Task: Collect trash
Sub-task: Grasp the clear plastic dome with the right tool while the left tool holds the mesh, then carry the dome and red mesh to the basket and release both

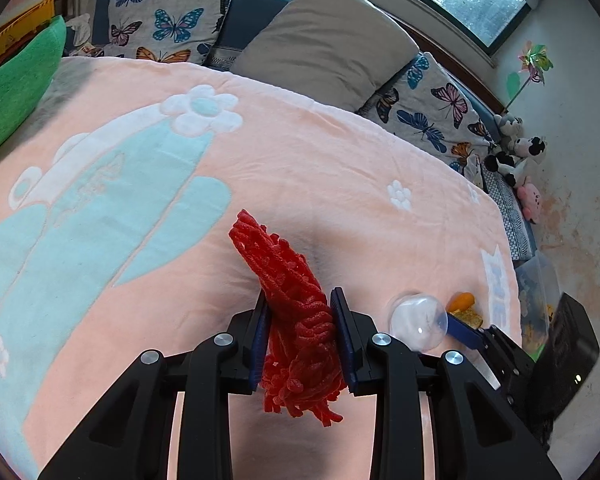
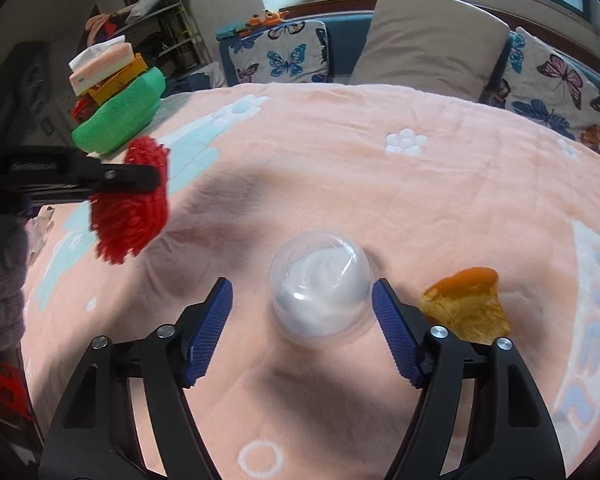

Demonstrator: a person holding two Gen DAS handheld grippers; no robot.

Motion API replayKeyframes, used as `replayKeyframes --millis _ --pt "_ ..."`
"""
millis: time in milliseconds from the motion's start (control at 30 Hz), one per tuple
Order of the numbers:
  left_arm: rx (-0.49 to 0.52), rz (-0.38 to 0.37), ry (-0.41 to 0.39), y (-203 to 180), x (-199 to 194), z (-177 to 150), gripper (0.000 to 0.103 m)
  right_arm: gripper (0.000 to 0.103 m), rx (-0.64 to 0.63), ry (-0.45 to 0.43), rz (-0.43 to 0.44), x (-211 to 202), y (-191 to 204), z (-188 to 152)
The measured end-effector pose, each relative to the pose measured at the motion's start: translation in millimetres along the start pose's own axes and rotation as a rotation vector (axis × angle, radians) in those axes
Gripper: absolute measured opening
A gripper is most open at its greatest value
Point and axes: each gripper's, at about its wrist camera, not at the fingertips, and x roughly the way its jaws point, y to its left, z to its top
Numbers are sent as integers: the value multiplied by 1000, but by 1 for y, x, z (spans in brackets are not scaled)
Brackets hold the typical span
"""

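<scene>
My left gripper (image 1: 298, 304) is shut on a red foam fruit net (image 1: 296, 300) and holds it above the pink blanket (image 1: 300, 160). In the right wrist view the red net (image 2: 134, 212) hangs at the left in the left gripper (image 2: 148, 178). My right gripper (image 2: 302, 292) is open, one finger on each side of a clear plastic dome cup (image 2: 320, 288) lying on the blanket (image 2: 380, 184), not touching it. An orange peel piece (image 2: 466, 300) lies just right of the right finger. The cup (image 1: 418, 320) and peel (image 1: 462, 304) also show in the left wrist view.
Butterfly-print cushions (image 1: 168, 20) and a beige pillow (image 1: 324, 36) line the sofa at the back. A green cushion (image 2: 120, 116) with a tissue box (image 2: 100, 66) on it sits at the left edge. Plush toys (image 1: 516, 152) and a clear bin (image 1: 536, 292) stand at the right.
</scene>
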Motion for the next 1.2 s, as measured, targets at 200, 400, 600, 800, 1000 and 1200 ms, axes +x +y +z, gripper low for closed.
replayKeyframes --millis 200,400,600,800,1000,1200 --pt "0 -3 6 1 1 -5 29 58 19 11 -54 9 -4 1" --pt "31 10 5 -7 -1 -13 29 59 9 13 -68 12 -1 1" --pt "41 13 -1 -9 -12 -20 29 57 53 -4 -54 -3 1 -4" --pt "69 -4 -14 -22 -27 -33 29 57 52 -45 -52 -47 11 -17" --pt "120 -52 -17 -49 -41 -55 29 57 75 -107 -66 -106 16 -43" --pt "197 -102 -14 -89 -50 -82 29 57 115 -153 -100 -153 11 -76"
